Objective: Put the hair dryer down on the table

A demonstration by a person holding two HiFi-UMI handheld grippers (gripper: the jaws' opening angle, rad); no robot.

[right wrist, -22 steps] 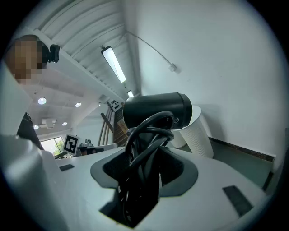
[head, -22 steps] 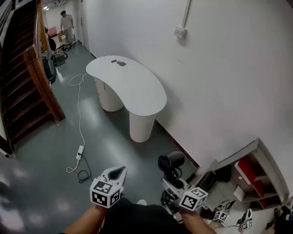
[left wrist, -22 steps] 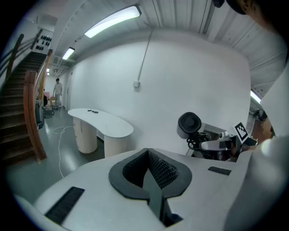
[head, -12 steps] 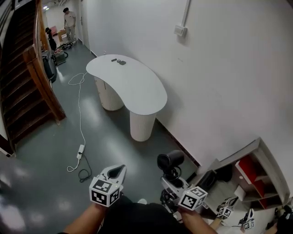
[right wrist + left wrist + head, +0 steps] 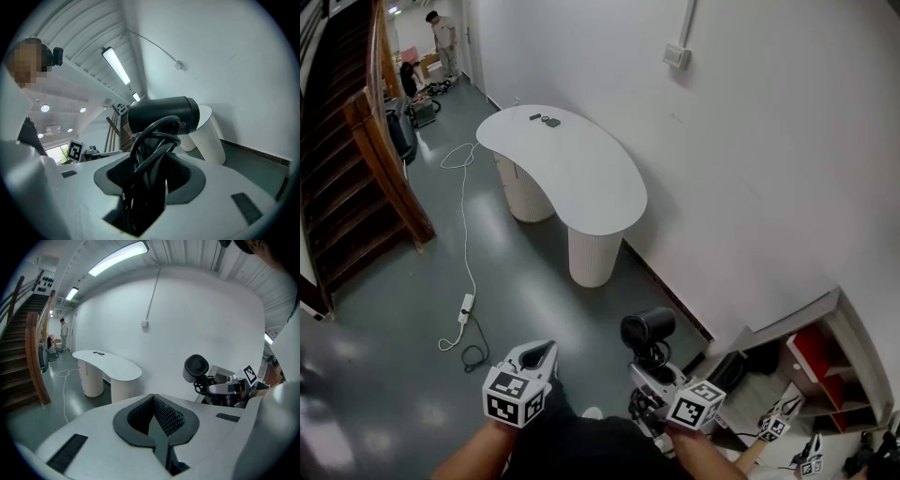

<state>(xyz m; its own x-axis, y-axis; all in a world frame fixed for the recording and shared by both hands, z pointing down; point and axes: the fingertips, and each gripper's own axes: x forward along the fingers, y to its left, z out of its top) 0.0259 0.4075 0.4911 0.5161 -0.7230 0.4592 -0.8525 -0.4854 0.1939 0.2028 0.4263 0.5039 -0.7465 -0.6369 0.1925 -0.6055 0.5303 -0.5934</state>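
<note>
A black hair dryer (image 5: 649,330) stands upright in my right gripper (image 5: 651,373), low in the head view. Its barrel (image 5: 161,115) fills the middle of the right gripper view. The jaws are shut on its handle and its looped black cord (image 5: 152,140). To its left, my left gripper (image 5: 538,355) is shut with nothing in it, its pads (image 5: 161,420) meeting. The left gripper view catches the dryer (image 5: 196,367) off to the right. The white curved table (image 5: 572,173) stands ahead by the wall, well apart from both grippers.
Two small dark items (image 5: 546,120) lie at the table's far end. A white cable with a power strip (image 5: 464,309) runs over the grey floor. A wooden staircase (image 5: 356,169) rises at left. A shelf with red boxes (image 5: 814,356) sits at lower right. A person (image 5: 442,33) stands far off.
Both grippers and the dryer keep their places in the view. The table and wall have shifted slightly as the head moved. The distant person has stepped further away.
</note>
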